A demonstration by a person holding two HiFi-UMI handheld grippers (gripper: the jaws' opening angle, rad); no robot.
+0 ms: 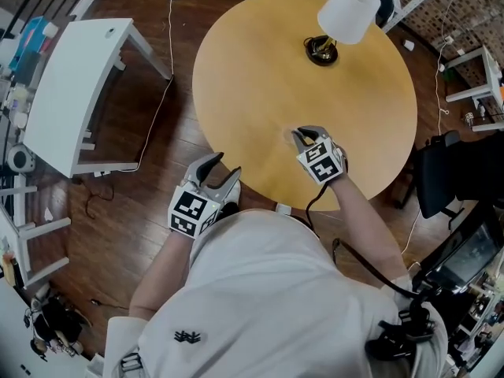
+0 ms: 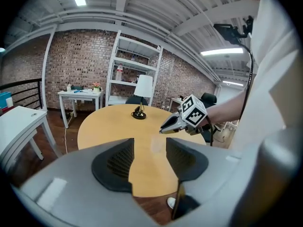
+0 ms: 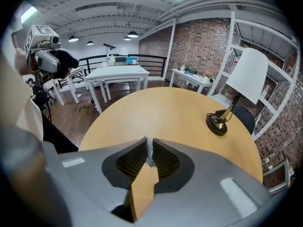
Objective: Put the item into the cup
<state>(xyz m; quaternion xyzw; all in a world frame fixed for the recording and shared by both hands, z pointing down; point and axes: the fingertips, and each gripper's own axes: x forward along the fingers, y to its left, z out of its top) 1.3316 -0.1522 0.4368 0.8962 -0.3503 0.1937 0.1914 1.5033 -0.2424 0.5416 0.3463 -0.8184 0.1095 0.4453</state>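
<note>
Right gripper view: right hand-held gripper (image 3: 148,143) pinches pale item (image 3: 149,153); left hand-held gripper (image 2: 150,145) spread.

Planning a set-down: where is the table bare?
The table is bare almost all over: the left half, and the middle between the lamp and the right tongs, shut on a thin pale item. Only the far edge by the lamp is taken.

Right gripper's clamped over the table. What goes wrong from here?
1. No cup shows in any view; the table shows only the lamp, so there is no target in sight.
2. The right gripper pinches a thin pale sliver at its very tips; it may slip out.
</note>
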